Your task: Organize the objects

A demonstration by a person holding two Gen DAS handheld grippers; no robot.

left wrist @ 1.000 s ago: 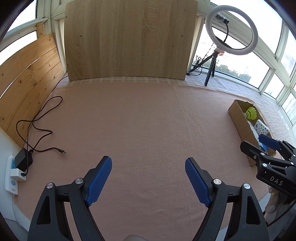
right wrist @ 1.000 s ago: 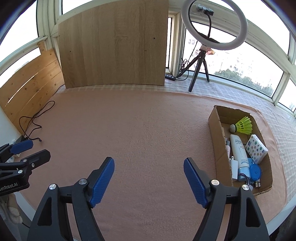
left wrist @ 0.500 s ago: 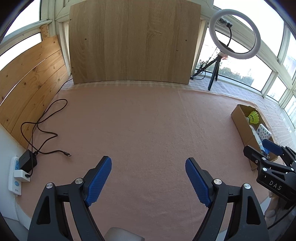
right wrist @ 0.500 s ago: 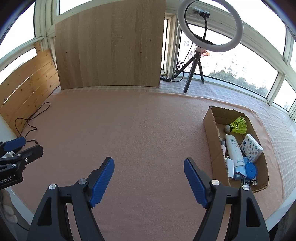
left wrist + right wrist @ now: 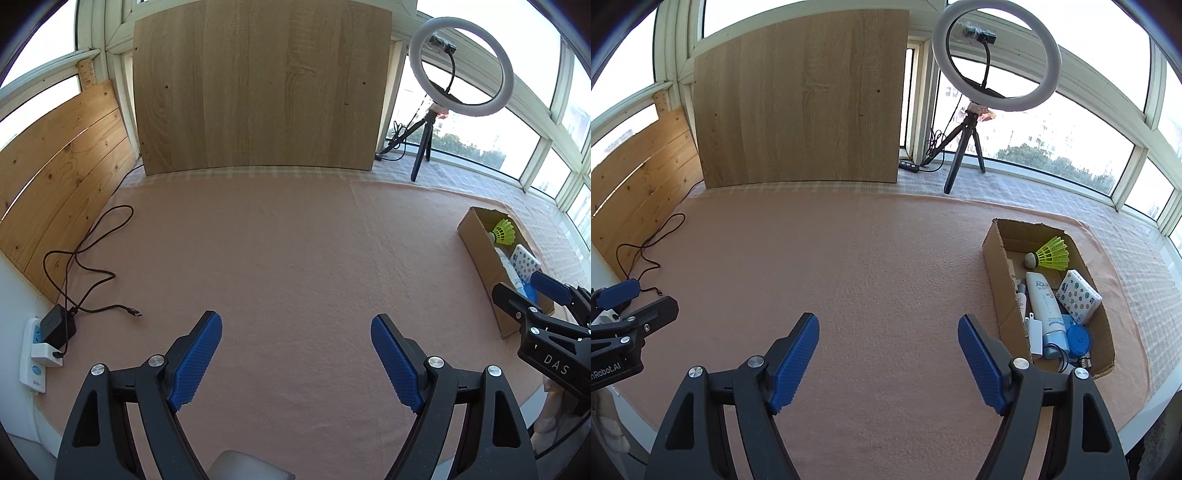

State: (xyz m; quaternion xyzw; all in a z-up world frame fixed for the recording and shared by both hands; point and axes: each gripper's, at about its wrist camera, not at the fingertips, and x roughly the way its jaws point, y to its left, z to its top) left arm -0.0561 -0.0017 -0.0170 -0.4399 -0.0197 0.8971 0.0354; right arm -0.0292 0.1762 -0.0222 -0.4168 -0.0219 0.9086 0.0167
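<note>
Nearest, the left gripper [image 5: 296, 321] hangs over bare pink cloth [image 5: 280, 251] with its blue pads spread wide and nothing between them; the right gripper [image 5: 887, 323] does likewise, jaws wide apart and empty, tilted down toward the same cloth; each shows at the edge of the other's view, the two apart from one another. Just right of the right gripper's right pad lies an open cardboard box [image 5: 995, 273] on the cloth, holding the sorted things; at its near end sit a round blue case [image 5: 1078, 339] and a small white adapter [image 5: 1035, 334], touching a white tube [image 5: 1044, 302] with a pale blue cap that lies lengthwise; beside the tube a white packet printed with dots [image 5: 1078, 297] leans on the right wall; at the far end a yellow shuttlecock [image 5: 1049, 254] lies on its side. At the left edge a black charger [image 5: 57, 326] sits in a white power strip [image 5: 31, 354], its cable [image 5: 92, 258] looping loose over the cloth. Farther back a wooden board [image 5: 258, 85] stands upright against the windows, slatted planks [image 5: 55, 177] to its left; right of it a ring light [image 5: 997, 55] stands on a small tripod.
</note>
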